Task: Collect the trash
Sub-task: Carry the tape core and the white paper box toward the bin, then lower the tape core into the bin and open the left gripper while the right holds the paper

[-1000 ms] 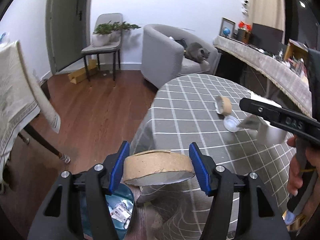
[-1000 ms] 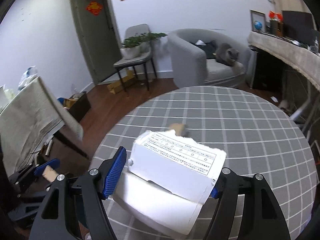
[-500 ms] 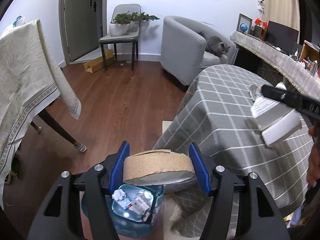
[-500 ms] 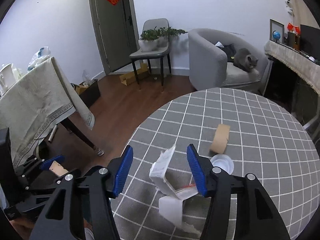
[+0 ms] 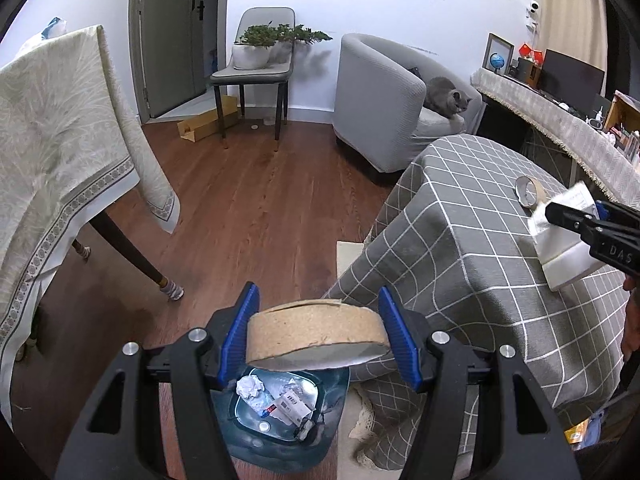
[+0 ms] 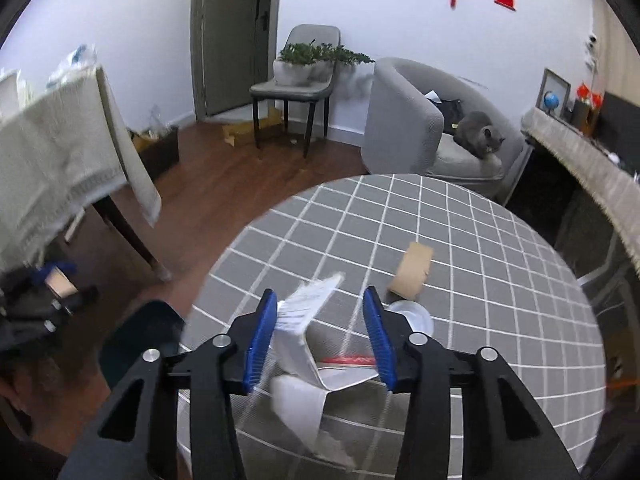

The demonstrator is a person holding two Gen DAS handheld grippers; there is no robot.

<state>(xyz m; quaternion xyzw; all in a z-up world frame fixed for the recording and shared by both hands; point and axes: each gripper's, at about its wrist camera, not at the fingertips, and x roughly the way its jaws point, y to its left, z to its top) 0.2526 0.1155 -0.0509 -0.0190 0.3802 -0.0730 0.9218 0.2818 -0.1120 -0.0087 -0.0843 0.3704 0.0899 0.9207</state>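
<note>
The bin (image 5: 280, 420), a dark teal one on the floor at the bottom centre of the left wrist view, already has crumpled paper (image 5: 250, 387) and a small printed carton (image 5: 292, 405) lying in it, so part of the collecting looks done. The left gripper (image 5: 318, 340) is clamped on a wide cardboard tape core (image 5: 318, 334), blue pads pressed against its opposite sides; the core hangs directly above the bin's mouth, its ring axis running up and slightly toward the camera, its width spanning left to right across the frame. It seems ready to be dropped. The right gripper (image 6: 322, 338) has just been closing its jaws around a torn white carton (image 6: 304, 344) over the checked tablecloth (image 6: 460, 240): the left pad touches the carton's flap, while the right pad appears to stand a little clear of it, so I cannot say the grip is firm. The carton is folded open and skewed, its long axis running from the lower centre of the right wrist view up toward the upper right, one flap pointing away from the camera. Left on the table, beyond the right gripper's tips, are a smaller brown tape roll (image 6: 412, 270) lying on its side and a white plastic lid (image 6: 414, 314) touching it.
</note>
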